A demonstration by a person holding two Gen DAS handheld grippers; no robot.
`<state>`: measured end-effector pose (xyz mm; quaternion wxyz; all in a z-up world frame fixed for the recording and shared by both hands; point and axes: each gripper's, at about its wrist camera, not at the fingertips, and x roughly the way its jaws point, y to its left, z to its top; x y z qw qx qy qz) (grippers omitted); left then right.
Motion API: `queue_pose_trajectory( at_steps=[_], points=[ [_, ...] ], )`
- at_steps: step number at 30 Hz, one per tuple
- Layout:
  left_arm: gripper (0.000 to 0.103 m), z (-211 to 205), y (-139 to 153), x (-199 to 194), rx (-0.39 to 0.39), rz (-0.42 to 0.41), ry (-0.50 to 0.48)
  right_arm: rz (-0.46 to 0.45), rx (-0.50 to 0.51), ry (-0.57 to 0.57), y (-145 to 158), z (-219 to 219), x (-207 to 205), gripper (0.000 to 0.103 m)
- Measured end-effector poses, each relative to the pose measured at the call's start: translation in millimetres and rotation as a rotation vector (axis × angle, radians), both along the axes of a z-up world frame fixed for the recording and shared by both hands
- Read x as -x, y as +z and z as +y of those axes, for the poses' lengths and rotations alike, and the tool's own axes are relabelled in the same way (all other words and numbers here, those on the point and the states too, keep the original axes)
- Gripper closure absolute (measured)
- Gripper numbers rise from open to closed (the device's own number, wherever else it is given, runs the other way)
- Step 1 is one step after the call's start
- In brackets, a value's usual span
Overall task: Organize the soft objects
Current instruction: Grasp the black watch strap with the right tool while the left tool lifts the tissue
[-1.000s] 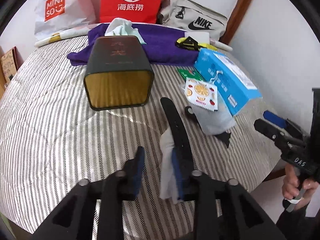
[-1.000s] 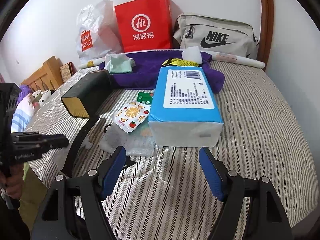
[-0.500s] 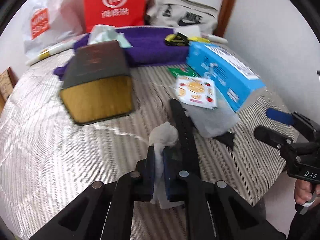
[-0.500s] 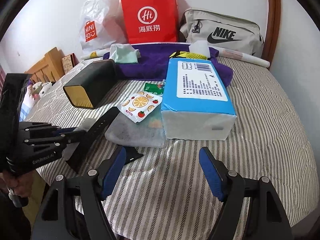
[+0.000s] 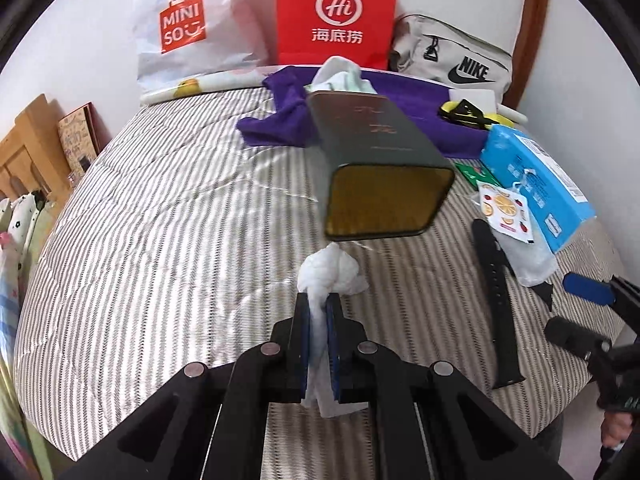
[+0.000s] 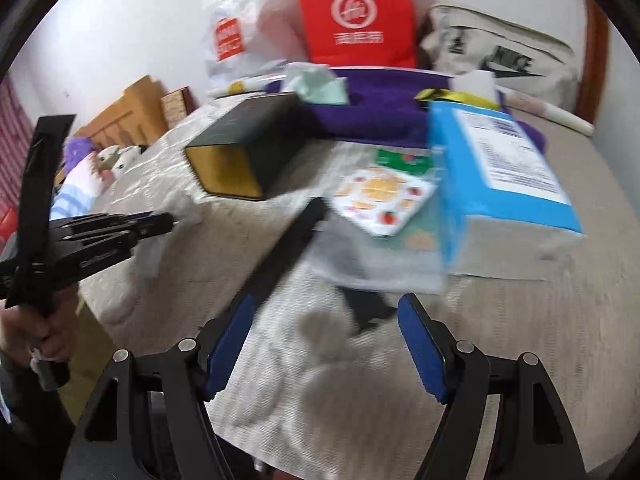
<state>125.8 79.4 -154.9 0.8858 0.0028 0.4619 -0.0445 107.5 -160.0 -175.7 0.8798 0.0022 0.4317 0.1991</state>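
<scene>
1. Your left tongs (image 5: 318, 312) are clamped tight on a crumpled white tissue wad (image 5: 332, 270); its bunched head puffs out past the fingertips and a tail hangs down between the blue pads (image 5: 303, 340).
2. Straight ahead of those tongs, just beyond the wad, lies the dark green rectangular tin with a gold-lined open mouth (image 5: 386, 196). It rests on its side on the striped bedcover (image 5: 168, 240), long axis running away from you, mouth facing the tips.
3. That alignment looks like what your next move turns on: the wad sits close to the mouth but apart from it, so a forward push along the tin's axis would likely carry it in.
4. Your left hand is clearly the nearer one; its tongs point steeply downward over the cover.
5. Your right tongs (image 6: 326, 344) stand wide with nothing between the blue pads, angled down toward the black strap (image 6: 288, 248) and a clear plastic pouch (image 6: 376, 264), both just ahead of them. That view is blurred, so finer contact there cannot be judged.
</scene>
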Motion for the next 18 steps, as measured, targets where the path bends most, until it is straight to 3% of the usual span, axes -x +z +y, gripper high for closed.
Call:
queue_pose_trajectory(
  at_steps=[9,12,13,15,18],
  points=[
    [0.094,21.7,-5.9,-1.6,0.034,0.005,0.02,0.044,0.028,-0.013,-14.5,40.3,-10.9,0.045],
    [0.093,25.4,-7.7,-0.4,0.06,0.005,0.015,0.012,0.061,-0.051,-15.8,49.4,-15.6,0.047],
    [0.093,26.0,-7.7,-0.9,0.065,0.004,0.015,-0.001,0.075,-0.058,-16.6,52.9,-16.6,0.05],
    [0.093,28.0,-7.9,-1.3,0.079,0.004,0.015,-0.049,0.146,-0.066,-18.4,62.8,-17.1,0.075],
    [0.092,28.5,-8.0,-0.8,0.09,0.002,0.017,-0.065,0.181,0.007,-15.8,70.0,-12.1,0.083]
  ],
)
